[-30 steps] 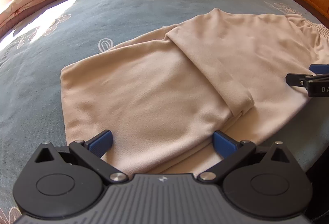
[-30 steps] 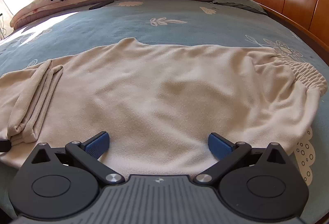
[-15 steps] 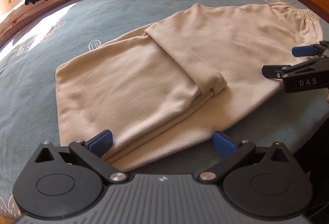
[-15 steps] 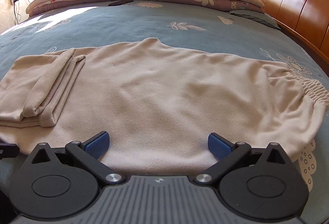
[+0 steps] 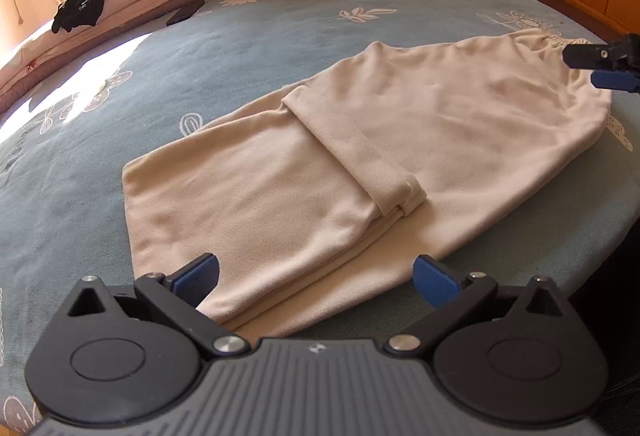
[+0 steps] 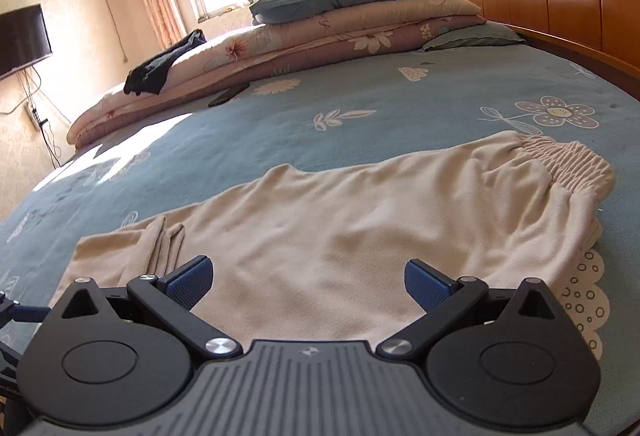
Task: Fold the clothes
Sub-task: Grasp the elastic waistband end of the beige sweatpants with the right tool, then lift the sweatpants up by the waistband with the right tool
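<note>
Both claws are wide open, holding nothing. The beige pants [image 5: 360, 164] lie flat on the bed [image 5: 240, 48], right in front of the left claw [image 5: 316, 278], legs folded over on top. Right claw [image 6: 306, 282] hangs over the middle, waistband [image 6: 568, 160] ahead to its right.

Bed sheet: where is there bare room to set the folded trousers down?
Bare blue sheet lies between the beige trousers and the stacked quilts, clear except for a dark flat object near the quilts. The near edge is crowded: trousers reach it, both tongs open above.
</note>
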